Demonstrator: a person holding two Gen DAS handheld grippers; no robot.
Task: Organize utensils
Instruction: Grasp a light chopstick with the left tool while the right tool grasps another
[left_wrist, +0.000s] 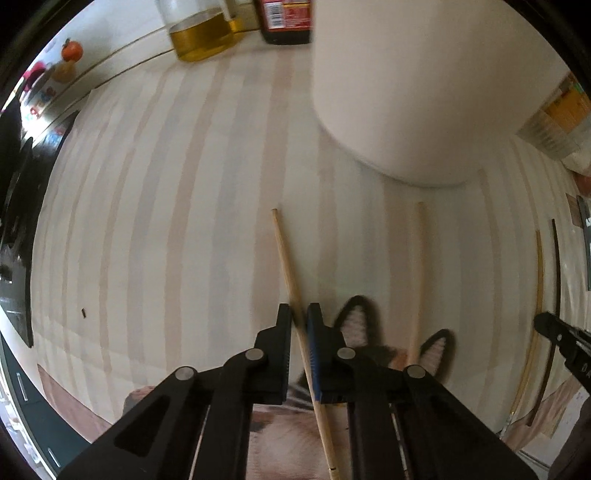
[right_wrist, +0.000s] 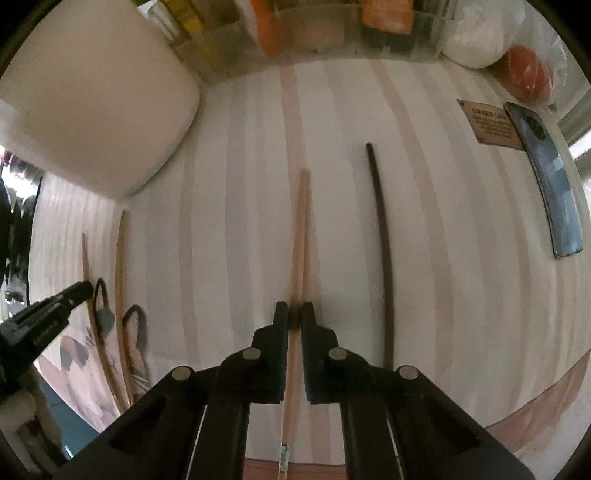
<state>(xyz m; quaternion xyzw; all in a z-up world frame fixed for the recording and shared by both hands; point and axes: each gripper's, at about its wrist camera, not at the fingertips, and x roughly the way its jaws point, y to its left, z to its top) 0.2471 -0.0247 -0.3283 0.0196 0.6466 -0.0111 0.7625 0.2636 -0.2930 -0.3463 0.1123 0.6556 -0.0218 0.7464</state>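
Observation:
My left gripper (left_wrist: 299, 314) is shut on a light wooden chopstick (left_wrist: 288, 258) that runs forward over the striped cloth (left_wrist: 166, 221). A second light chopstick (left_wrist: 419, 258) lies just to its right. My right gripper (right_wrist: 294, 314) is shut on another light wooden chopstick (right_wrist: 301, 229). A dark chopstick (right_wrist: 382, 240) lies on the cloth to its right. A white cylindrical holder (left_wrist: 406, 92) stands ahead between the grippers; it also shows in the right wrist view (right_wrist: 92, 110). The right gripper shows at the far right of the left wrist view (left_wrist: 565, 343).
An oil bottle (left_wrist: 201, 33) and a dark sauce bottle (left_wrist: 286, 22) stand at the back. A clear organizer (right_wrist: 314, 37) with packets lines the far edge. A phone (right_wrist: 550, 184) and a brown card (right_wrist: 491, 125) lie right. A cat-print mat (left_wrist: 369, 339) lies near.

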